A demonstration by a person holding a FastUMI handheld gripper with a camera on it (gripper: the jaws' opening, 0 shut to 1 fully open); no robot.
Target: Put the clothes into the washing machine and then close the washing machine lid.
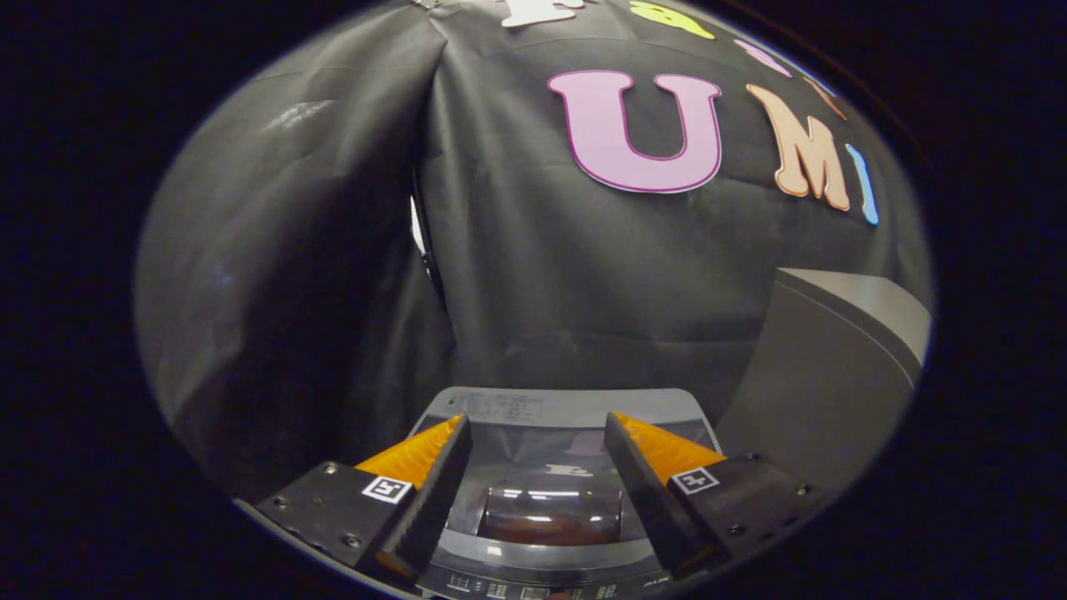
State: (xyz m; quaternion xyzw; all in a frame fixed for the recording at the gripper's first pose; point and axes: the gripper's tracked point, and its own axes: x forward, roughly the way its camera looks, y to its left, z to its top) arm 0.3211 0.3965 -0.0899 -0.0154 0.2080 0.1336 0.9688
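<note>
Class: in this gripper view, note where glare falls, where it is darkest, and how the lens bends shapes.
Gripper view: bright streaks of glare lie on the washer lid between the open gripper fingers; the wall folds left of the washer are darkest; the fisheye bows the grey box beside the washer.
</note>
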